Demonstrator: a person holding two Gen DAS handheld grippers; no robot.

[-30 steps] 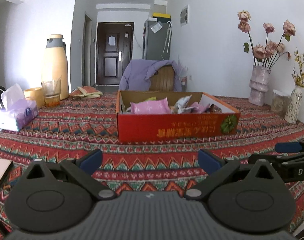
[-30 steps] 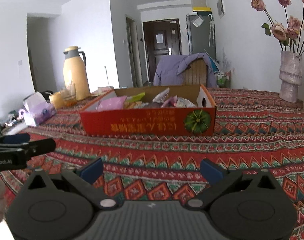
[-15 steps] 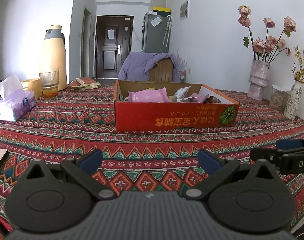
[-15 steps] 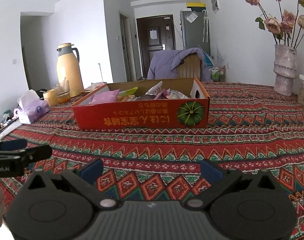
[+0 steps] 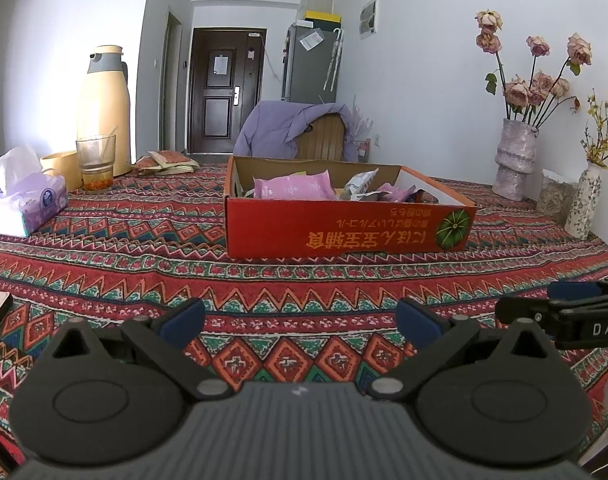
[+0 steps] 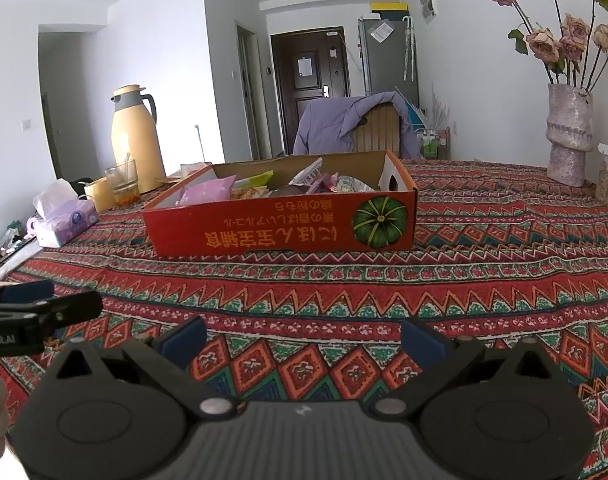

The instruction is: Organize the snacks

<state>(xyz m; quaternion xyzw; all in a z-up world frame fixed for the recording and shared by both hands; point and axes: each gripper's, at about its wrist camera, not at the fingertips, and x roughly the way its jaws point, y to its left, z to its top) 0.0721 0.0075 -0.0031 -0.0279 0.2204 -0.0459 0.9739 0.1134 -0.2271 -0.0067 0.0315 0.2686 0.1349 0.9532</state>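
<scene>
Left wrist view first: my left tongs (image 5: 299, 318) sit at six o'clock, spread wide with nothing between the blue pads, hovering over the patterned tablecloth (image 5: 143, 272). At three o'clock the right tongs (image 5: 560, 312) poke in from the edge, side on, so from here I cannot tell their opening. Straight ahead at twelve o'clock stands the red cardboard box (image 5: 344, 232) on the table, with snack packets (image 5: 291, 188) lying inside it, a pink one the plainest. At nine o'clock I see a tissue pack (image 5: 27, 208), then a drinking glass (image 5: 95, 164) and a yellow thermos (image 5: 103, 108) behind it. At two o'clock a vase of dried roses (image 5: 516, 156) stands by the wall, and only this view shows the small speckled vase (image 5: 584, 204) with yellow sprigs beside it.

From the right wrist view, my right tongs (image 6: 304, 340) are also spread wide and empty at six o'clock. The left tongs (image 6: 39, 312) enter at nine o'clock. Here the box (image 6: 279, 232) sits at eleven o'clock, and I see its right end wall with a cut-out handle, hidden from the other camera. Farthest off, a chair draped with a purple garment (image 6: 352, 128) and a dark door (image 6: 308, 68).
</scene>
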